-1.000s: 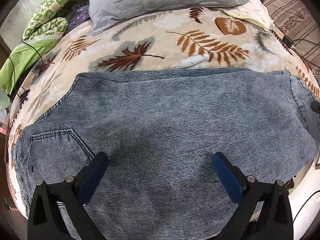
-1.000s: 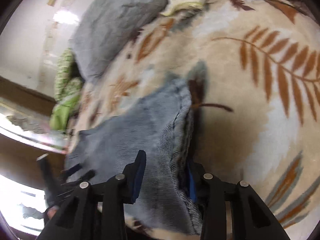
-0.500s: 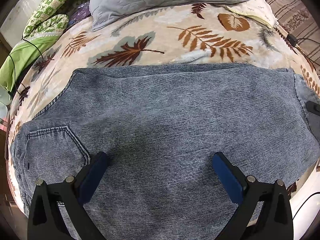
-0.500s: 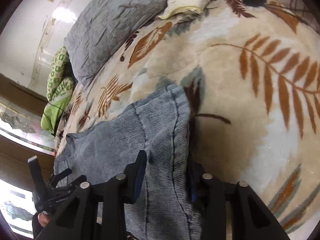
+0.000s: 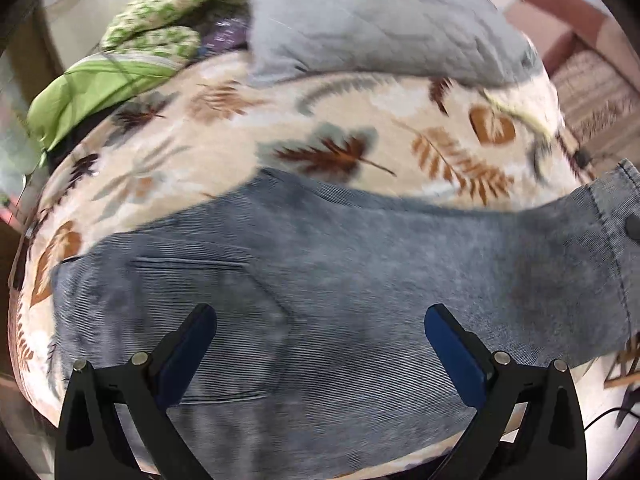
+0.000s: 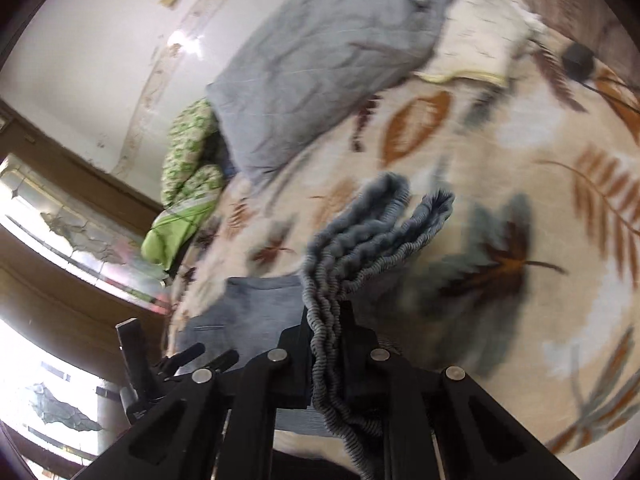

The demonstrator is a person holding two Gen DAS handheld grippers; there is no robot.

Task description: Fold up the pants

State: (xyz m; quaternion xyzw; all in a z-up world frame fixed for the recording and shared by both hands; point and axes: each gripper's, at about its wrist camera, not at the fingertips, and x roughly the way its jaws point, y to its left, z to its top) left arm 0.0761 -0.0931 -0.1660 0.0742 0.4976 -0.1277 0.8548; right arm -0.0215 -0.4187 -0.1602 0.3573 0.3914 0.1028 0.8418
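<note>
Right jaws clamp the bunched leg hem of the pants, lifted off the leaf blanket probably to fold it toward the waist, left gripper gaping wide over the pocket end.

Ribbed matt denim pants, plush leaf-print blanket, crinkled quilted grey pillow.

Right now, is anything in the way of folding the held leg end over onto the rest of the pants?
Nothing visible. The right gripper is shut on the leg end, the pants lie bare, and the left gripper hangs open above them.
</note>
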